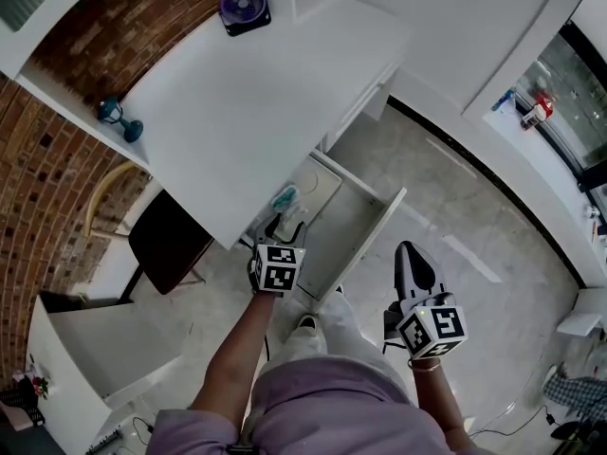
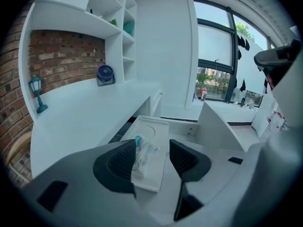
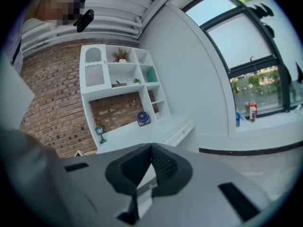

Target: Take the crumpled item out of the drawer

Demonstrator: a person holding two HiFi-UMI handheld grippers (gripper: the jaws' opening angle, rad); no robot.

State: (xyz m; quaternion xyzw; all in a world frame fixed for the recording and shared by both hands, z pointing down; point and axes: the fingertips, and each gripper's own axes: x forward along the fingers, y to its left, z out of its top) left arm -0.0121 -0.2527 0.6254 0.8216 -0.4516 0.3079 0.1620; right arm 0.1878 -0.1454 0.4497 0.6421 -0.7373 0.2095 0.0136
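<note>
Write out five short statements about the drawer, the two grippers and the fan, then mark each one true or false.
1. The drawer is pulled open. True.
2. The left gripper is shut on the crumpled item. False: its jaws stand apart, and the item lies in the drawer, seen between them.
3. The right gripper has its jaws together with nothing between them. True.
4. The fan stands on the floor. False: it stands on the desk, at the back by the brick wall.
5. The right gripper is reaching into the drawer. False: in the head view it is held off to the side, over the floor.
</note>
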